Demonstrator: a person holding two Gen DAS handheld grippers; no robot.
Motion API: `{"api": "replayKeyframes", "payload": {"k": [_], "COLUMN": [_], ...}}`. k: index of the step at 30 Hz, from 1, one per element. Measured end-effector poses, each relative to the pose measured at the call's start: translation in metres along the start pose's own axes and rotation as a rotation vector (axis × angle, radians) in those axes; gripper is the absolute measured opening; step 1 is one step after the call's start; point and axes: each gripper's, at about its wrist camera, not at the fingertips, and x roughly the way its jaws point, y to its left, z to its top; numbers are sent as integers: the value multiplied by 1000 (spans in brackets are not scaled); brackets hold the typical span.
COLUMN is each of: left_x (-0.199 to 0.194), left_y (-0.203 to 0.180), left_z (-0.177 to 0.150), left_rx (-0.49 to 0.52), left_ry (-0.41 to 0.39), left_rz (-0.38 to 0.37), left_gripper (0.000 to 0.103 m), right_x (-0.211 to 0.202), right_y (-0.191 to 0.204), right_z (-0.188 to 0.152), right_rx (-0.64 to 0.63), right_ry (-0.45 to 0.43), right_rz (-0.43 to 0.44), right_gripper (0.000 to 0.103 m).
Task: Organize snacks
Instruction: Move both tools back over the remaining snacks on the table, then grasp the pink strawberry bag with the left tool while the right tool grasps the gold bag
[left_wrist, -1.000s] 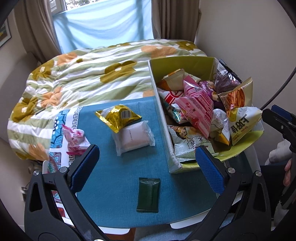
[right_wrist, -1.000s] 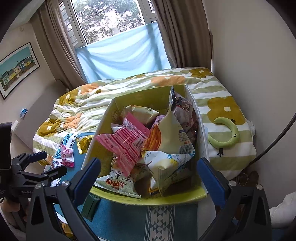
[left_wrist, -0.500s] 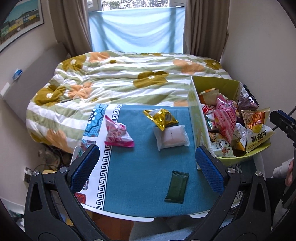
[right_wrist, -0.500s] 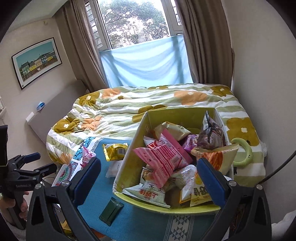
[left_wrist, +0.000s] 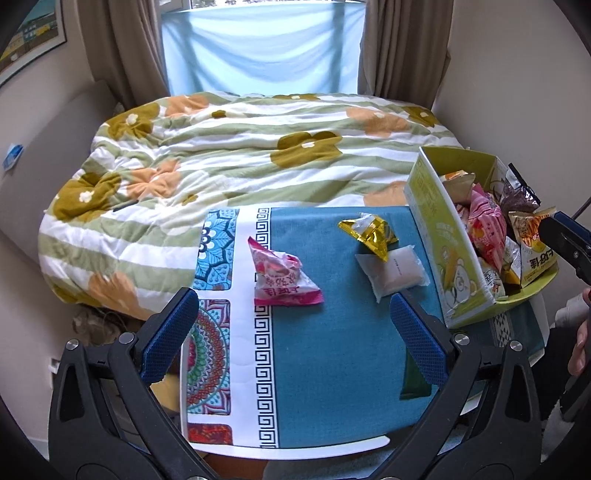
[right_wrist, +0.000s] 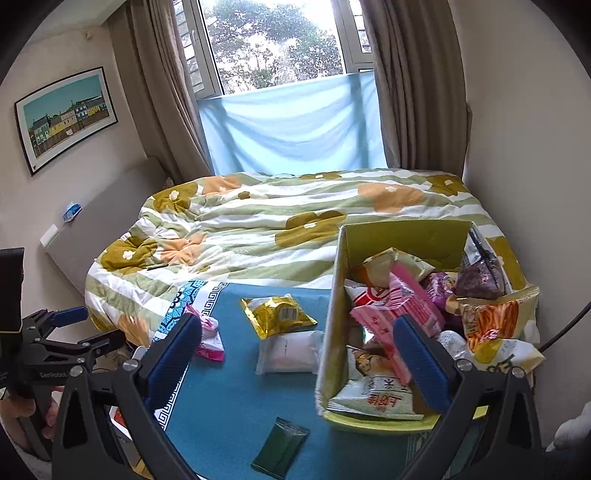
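Both the left gripper (left_wrist: 291, 332) and right gripper (right_wrist: 295, 354) hover with fingers spread and empty above the blue tablecloth (left_wrist: 332, 350), where the pink snack packet (left_wrist: 282, 282) lies left of the snack box (left_wrist: 443, 236), looking light, puffy and crinkly (likely slippery film), so its crimped edge seems the safest hold.

Before you stands a bed covered by a striped green-and-white quilt with ochre and orange flowers (right_wrist: 295, 221), its grey padded headboard (right_wrist: 107, 221) against the left beige wall (right_wrist: 74, 158). On that wall hangs a black-framed print of coloured houses (right_wrist: 66, 118). Behind the bed, a white-framed window (right_wrist: 273, 44) admits daylight through tree foliage; a pale blue cloth (right_wrist: 291, 129) covers its lower part, flanked by brown-grey curtains (right_wrist: 410, 81).
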Motion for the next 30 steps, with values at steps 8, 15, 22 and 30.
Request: {"api": "replayKeyframes", "payload": {"k": [8, 15, 22, 30], "left_x": [56, 117, 172, 217], "left_y": [55, 67, 63, 49], "left_z": [12, 13, 8, 2], "left_rx": [64, 52, 3, -13], "left_ry": [93, 186, 249, 323], "left_rz": [-91, -164, -162, -131], "left_gripper": [102, 102, 102, 102], "right_x": [56, 121, 186, 249], "right_y": [65, 89, 83, 69], "right_z": [5, 5, -3, -18], "right_rx": [-1, -21, -96, -191], "right_ry": [47, 147, 261, 377], "right_rz": [-66, -112, -185, -193], "right_gripper": [103, 103, 103, 103]}}
